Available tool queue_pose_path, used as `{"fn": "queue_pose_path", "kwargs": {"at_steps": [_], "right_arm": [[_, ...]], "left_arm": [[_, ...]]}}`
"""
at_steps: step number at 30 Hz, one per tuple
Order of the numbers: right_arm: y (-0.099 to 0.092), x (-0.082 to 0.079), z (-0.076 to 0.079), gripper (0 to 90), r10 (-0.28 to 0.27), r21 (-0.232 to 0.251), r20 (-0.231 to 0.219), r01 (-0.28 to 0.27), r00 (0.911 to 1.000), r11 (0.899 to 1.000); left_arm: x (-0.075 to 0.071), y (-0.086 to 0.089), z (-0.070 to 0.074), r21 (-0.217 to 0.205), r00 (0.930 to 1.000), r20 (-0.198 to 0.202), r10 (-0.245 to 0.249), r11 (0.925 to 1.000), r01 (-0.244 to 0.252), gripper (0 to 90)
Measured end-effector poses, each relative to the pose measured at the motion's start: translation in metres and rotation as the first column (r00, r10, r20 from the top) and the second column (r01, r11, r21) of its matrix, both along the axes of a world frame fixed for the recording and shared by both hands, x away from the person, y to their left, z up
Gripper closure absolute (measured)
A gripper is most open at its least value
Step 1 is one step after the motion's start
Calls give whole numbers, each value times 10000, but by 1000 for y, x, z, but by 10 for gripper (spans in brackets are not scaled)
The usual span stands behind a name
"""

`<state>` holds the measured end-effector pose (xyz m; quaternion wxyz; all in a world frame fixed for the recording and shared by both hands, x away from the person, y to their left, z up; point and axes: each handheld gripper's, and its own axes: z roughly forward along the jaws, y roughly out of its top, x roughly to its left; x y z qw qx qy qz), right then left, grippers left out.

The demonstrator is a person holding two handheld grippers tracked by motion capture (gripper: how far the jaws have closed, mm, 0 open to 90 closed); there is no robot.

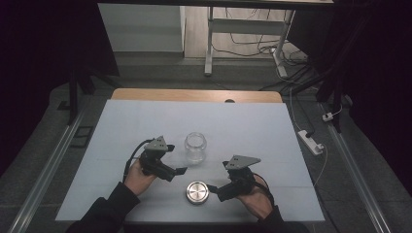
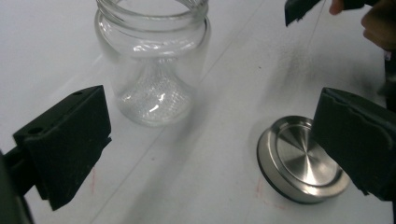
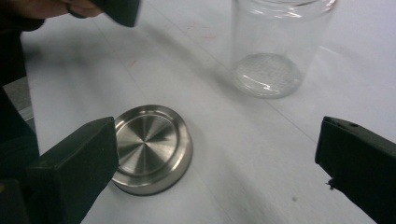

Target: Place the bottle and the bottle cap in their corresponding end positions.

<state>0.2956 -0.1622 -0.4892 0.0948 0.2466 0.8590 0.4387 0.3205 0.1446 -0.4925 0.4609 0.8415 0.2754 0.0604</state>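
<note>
Brushed-steel, the round flat lid [image 1: 197,192] lies top up on the white worktop [image 1: 252,131], its face showing fine concentric machining rings and a dark rim beneath. Just behind it stands the clear round glass jar [image 1: 195,147], upright, mouth threaded and uncovered, its base dimpled. Near the lid's left edge, the left tool [image 1: 178,171] hovers, its black foam-faced jaws spread wide with nothing between them, pointing right. Close at the lid's right, the right tool [image 1: 214,190] points left, jaws wide apart and empty; each sleeved hand grips its tool from below.
</note>
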Motion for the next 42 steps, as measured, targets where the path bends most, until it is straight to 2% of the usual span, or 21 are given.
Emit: {"fn": "queue_pose_path", "kwargs": {"at_steps": [10, 15, 20, 25, 32, 42], "right_arm": [[-23, -2, 3, 0, -629, -126, 251, 632, 9977, 9979], [-37, -6, 4, 0, -1056, -281, 329, 1065, 9939, 9939], [-51, -10, 4, 0, -1429, -362, 410, 1444, 9889, 9889], [-68, -16, 5, 0, -1901, -335, 455, 1917, 9807, 9809], [-93, -25, 5, 0, -2599, -290, 428, 2613, 9647, 9648], [-122, -39, -1, 0, -3508, -347, 225, 3514, 9362, 9356]], "left_arm": [[-25, 20, 1, -215, 9987, -33, 507, 9985, -507, 0], [-39, 34, -1, 83, 9969, -28, 786, 9969, -785, 0], [-55, 51, -4, 206, 9918, -75, 1277, 9916, -1276, 0], [-70, 69, -4, 129, 9836, -127, 1798, 9836, -1797, 0], [-91, 90, -8, 303, 9696, -140, 2441, 9694, -2436, 0], [-120, 123, -18, 582, 9419, -448, 3328, 9421, -3301, 0]]}}
